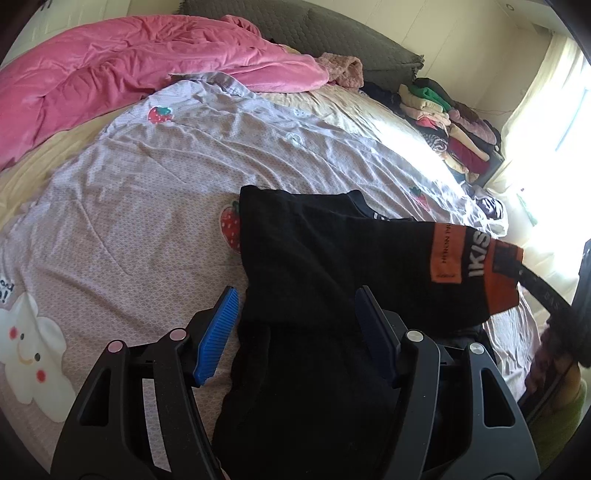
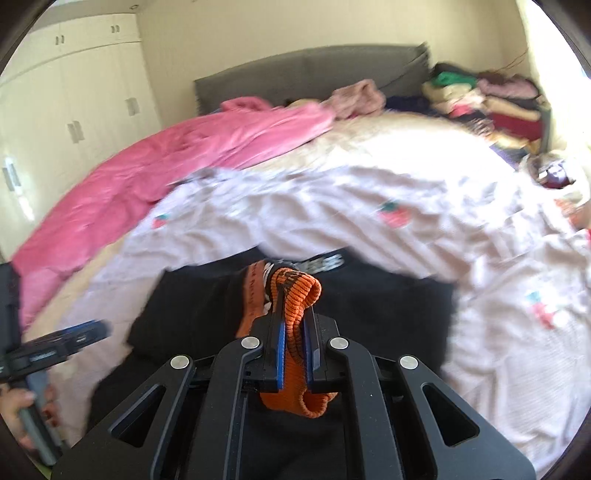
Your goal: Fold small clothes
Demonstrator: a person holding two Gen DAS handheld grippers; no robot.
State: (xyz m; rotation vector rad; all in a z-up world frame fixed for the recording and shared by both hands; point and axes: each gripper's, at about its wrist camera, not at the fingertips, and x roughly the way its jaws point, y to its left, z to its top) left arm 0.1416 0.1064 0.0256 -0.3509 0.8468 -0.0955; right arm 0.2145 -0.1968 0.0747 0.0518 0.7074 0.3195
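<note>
While I look through the left wrist camera, I log the black garment (image 1: pixel 314 266) as my landmark: it lies spread on the strawberry-print sheet (image 1: pixel 147 206), its lower part running between the fingers of my left gripper (image 1: pixel 295 328). Those blue-padded jaws stand spread, one pad over the sheet at the garment's left edge, the other over the dark cloth; neither presses on it. To the garment's right, its orange cuff (image 1: pixel 476 266) with white lettering is lifted off the bed toward a dark tool at the frame edge. Beyond the garment, far side: pink quilt (image 1: pixel 129 74), grey headboard (image 1: pixel 332 33), and a stack of folded clothes (image 1: pixel 454 122) near the bright window.

Through the right wrist camera, blurred, I log my right gripper (image 2: pixel 295 343) pressed together on the orange ribbed cuff (image 2: pixel 299 295), which bunches above the pads and hangs out beneath them. The black garment (image 2: pixel 388 306) lies just behind and below the cuff. Left of the garment, the other gripper (image 2: pixel 66 343) shows, with a hand (image 2: pixel 22 417) on its handle. Beyond the garment: pink quilt (image 2: pixel 184 155), headboard (image 2: pixel 314 74), folded stack (image 2: pixel 491 107), and white wardrobe doors (image 2: pixel 74 107) far left.
</note>
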